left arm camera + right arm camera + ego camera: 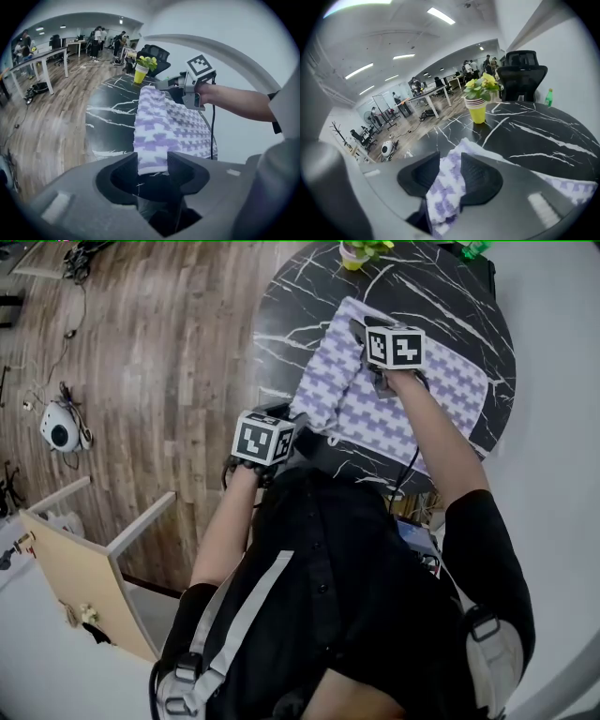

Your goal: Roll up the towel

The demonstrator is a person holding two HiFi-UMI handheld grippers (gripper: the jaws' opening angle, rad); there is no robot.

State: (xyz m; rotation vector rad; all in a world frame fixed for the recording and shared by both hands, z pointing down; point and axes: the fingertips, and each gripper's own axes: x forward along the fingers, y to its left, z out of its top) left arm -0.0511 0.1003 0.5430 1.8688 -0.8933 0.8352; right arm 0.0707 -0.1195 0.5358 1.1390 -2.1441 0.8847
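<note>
On the dark marbled table [281, 324] the purple-patterned towel [375, 418] is laid, its left edge clamped at the near end by the left tool [152, 163] and farther along by the right tool [450, 171], and both ends are judged best turned together for a tight, even roll.

Head view steeply down; gripper views close along shared towel [370, 418]
</note>
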